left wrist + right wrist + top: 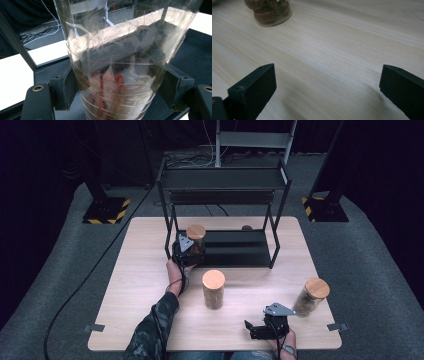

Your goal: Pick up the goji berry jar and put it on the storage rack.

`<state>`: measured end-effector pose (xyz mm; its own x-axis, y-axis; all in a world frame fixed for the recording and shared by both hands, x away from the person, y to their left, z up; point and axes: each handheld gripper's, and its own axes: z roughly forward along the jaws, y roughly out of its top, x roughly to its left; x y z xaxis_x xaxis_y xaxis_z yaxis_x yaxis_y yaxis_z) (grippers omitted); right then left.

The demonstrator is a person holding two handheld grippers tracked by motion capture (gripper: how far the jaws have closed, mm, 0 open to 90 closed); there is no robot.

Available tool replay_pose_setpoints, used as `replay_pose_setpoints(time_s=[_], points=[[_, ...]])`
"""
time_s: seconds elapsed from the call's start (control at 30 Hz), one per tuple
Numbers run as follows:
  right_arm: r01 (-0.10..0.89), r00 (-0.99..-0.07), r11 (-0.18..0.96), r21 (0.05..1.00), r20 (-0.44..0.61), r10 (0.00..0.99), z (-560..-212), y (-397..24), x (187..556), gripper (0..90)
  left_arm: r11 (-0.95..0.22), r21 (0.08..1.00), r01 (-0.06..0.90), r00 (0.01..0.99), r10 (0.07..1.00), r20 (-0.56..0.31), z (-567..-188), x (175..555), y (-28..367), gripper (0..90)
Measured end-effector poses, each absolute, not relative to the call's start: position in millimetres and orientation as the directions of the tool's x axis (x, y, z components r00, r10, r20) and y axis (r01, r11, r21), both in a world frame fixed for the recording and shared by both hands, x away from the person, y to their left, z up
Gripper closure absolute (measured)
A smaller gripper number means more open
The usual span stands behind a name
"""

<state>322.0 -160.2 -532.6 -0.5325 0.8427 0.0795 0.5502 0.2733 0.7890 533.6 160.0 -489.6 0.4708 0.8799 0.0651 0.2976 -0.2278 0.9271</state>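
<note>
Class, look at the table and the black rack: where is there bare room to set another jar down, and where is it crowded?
Bare: the rack's lower shelf right of the held jar, and tabletop left of the middle jar. Crowded: front right, with the right gripper beside the right jar.

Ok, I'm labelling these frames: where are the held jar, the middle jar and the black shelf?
held jar (120,75), left gripper view, glass wall
middle jar (213,279), high view, wooden lid
black shelf (222,178), high view, top tier

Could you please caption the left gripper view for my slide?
Left gripper clamps a glass jar over the black shelf.
</note>
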Motion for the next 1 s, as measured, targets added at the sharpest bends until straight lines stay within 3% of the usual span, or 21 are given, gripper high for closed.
replay_pose_setpoints(time_s=[0.17, 0.33, 1.0], points=[[0.550, -0.532, 0.273, 0.790, 0.080, 0.843, -532.6, -160.3, 322.0, 0.1, -0.213, 0.929, 0.303, 0.469, 0.882, 0.049, -490.6, 534.5, 161.1, 24.6], [0.549, -0.531, 0.272, 0.790, 0.079, 0.843, -532.6, -160.2, 321.9, 0.1, -0.147, 0.935, 0.324, 0.472, 0.881, -0.025, -494.0, 538.2, 169.5, 24.6], [0.550, -0.533, 0.274, 0.789, 0.078, 0.843, -532.6, -160.1, 321.9, 0.2, -0.156, 0.939, 0.306, 0.484, 0.875, -0.013, -495.7, 543.4, 165.5, 24.6]])
